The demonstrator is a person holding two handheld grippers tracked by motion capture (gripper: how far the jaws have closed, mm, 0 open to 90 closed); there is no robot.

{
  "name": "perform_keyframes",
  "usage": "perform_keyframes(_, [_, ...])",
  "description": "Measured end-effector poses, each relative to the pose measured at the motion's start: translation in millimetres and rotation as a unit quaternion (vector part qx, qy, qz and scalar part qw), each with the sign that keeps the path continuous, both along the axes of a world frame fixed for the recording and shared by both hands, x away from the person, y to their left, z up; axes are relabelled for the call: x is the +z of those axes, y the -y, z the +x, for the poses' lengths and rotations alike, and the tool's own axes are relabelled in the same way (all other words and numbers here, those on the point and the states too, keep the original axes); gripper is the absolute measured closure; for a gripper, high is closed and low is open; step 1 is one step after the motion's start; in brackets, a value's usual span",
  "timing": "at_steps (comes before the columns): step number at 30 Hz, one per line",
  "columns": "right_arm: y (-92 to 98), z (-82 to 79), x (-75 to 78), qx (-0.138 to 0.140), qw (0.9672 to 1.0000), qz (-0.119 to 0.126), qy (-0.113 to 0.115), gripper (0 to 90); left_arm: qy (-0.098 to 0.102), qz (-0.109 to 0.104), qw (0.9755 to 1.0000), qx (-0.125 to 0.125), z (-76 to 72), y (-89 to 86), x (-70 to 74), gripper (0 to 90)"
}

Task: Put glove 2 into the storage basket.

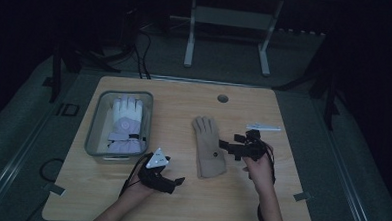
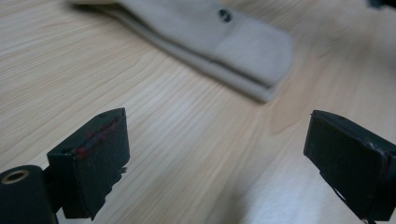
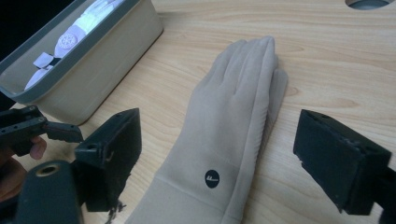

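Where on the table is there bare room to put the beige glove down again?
Bare wood lies along the near edge of the table between both hands, and at the far right past the beige glove. The left is crowded: the bin holds a white glove.

- Left gripper [image 1: 173,182] sits low at the near edge, its 2 jaws spread wide, forearm entering from below.
- Right gripper [image 1: 231,146] hangs raised, jaws wide apart, nothing pinched.
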State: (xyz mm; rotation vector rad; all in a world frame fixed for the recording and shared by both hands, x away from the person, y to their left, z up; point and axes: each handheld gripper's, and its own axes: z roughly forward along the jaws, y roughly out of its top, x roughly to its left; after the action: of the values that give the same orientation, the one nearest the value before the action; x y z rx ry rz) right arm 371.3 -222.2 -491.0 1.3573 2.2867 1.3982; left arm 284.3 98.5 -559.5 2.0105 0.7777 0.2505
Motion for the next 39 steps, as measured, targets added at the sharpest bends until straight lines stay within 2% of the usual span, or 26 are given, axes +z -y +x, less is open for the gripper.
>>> perform_keyframes(2, [-2.4, 0.1, 2.7, 0.002, 0.9998, -0.022, 0.002, 12.1, -0.001, 0.004, 1.0, -0.006, 0.2, 3.0, 2.0, 7.2])
perform_keyframes(4, [-6.5, 1.0, 5.1, 0.0, 0.9996, -0.029, 0.006, 11.2, 0.005, 0.006, 0.9997, -0.023, 0.1, 14.0, 7.9, 7.1])
perform_keyframes(7, [-11.0, 8.0, 6.6, 0.006, 0.9995, -0.03, 0.001, 19.7, 0.011, 0.012, 0.999, -0.042, 1.6, 26.7, 13.9, 7.2])
perform_keyframes(8, [-11.0, 8.0, 6.6, 0.006, 0.9995, -0.03, 0.001, 19.7, 0.011, 0.012, 0.999, -0.042, 1.6, 26.7, 13.9, 7.2])
perform_keyframes(9, [-14.9, 17.3, 6.8, 0.003, 0.9991, -0.042, -0.002, 24.5, 0.012, 0.018, 0.9985, -0.051, 4.2, 35.1, 17.0, 7.2])
perform_keyframes(11, [-18.5, 25.6, 6.4, 0.002, 0.999, -0.044, -0.008, 30.3, 0.011, 0.025, 0.9979, -0.059, 7.5, 43.4, 19.3, 7.2])
perform_keyframes(14, [-24.6, 40.7, 2.8, -0.005, 0.9986, -0.049, -0.018, 34.2, 0.014, 0.038, 0.9966, -0.071, 12.3, 55.5, 21.8, 7.2])
perform_keyframes(15, [-24.6, 40.7, 2.8, -0.005, 0.9986, -0.049, -0.018, 34.2, 0.014, 0.038, 0.9966, -0.071, 12.3, 55.5, 21.8, 7.3])
perform_keyframes(16, [-30.4, 51.9, -2.4, -0.013, 0.998, -0.055, -0.027, 34.1, 0.017, 0.044, 0.9957, -0.08, 15.3, 64.4, 22.1, 7.7])
perform_keyframes(19, [-37.8, 65.4, -11.1, -0.019, 0.9967, -0.068, -0.039, 31.4, 0.019, 0.06, 0.9931, -0.099, 21.1, 79.6, 20.6, 7.9])
perform_keyframes(22, [-44.6, 76.8, -20.9, -0.032, 0.9957, -0.072, -0.048, 27.3, 0.022, 0.089, 0.9889, -0.117, 26.5, 96.4, 17.8, 7.9])
perform_keyframes(24, [-48.6, 83.7, -28.6, -0.034, 0.9948, -0.068, -0.068, 25.5, 0.031, 0.121, 0.9833, -0.132, 30.1, 105.3, 16.1, 7.9])
perform_keyframes(25, [-51.4, 86.2, -31.8, -0.035, 0.994, -0.07, -0.076, 25.6, 0.035, 0.13, 0.9817, -0.134, 31.4, 108.2, 15.0, 7.9])
perform_keyframes(26, [-54.1, 88.0, -34.4, -0.033, 0.9935, -0.074, -0.08, 25.5, 0.035, 0.13, 0.9817, -0.134, 31.4, 108.2, 15.0, 8.4])
perform_keyframes(27, [-56.7, 89.6, -36.8, -0.033, 0.993, -0.078, -0.082, 25.7, 0.043, 0.154, 0.9779, -0.135, 33.7, 111.3, 12.3, 10.3])
perform_keyframes(28, [-59.1, 91.1, -39.6, -0.034, 0.992, -0.084, -0.087, 26.9, 0.044, 0.157, 0.977, -0.137, 34.8, 111.0, 11.2, 12.0])
perform_keyframes(30, [-62.7, 93.4, -45.1, -0.034, 0.9902, -0.094, -0.098, 27.8, 0.041, 0.173, 0.9738, -0.141, 36.7, 110.5, 9.1, 14.3])
perform_keyframes(31, [-64.1, 94.3, -47.6, -0.033, 0.9894, -0.095, -0.104, 31.1, 0.037, 0.174, 0.9734, -0.144, 37.9, 109.7, 7.9, 14.5])
perform_keyframes(33, [-66.5, 94.9, -51.0, -0.033, 0.9883, -0.102, -0.108, 31.4, 0.035, 0.182, 0.9714, -0.149, 38.8, 109.4, 5.2, 17.1])
perform_keyframes(36, [-68.1, 94.6, -52.1, -0.03, 0.9878, -0.115, -0.1, 33.7, 0.032, 0.185, 0.9706, -0.15, 39.0, 108.6, 3.5, 21.2])
perform_keyframes(37, [-68.6, 94.4, -52.1, -0.028, 0.9875, -0.12, -0.098, 34.4, 0.026, 0.184, 0.9712, -0.149, 39.5, 108.1, 2.7, 23.6])
perform_keyframes(39, [-69.1, 94.0, -52.1, -0.028, 0.9871, -0.127, -0.094, 36.6, 0.025, 0.187, 0.971, -0.147, 39.1, 108.3, 2.0, 24.2])
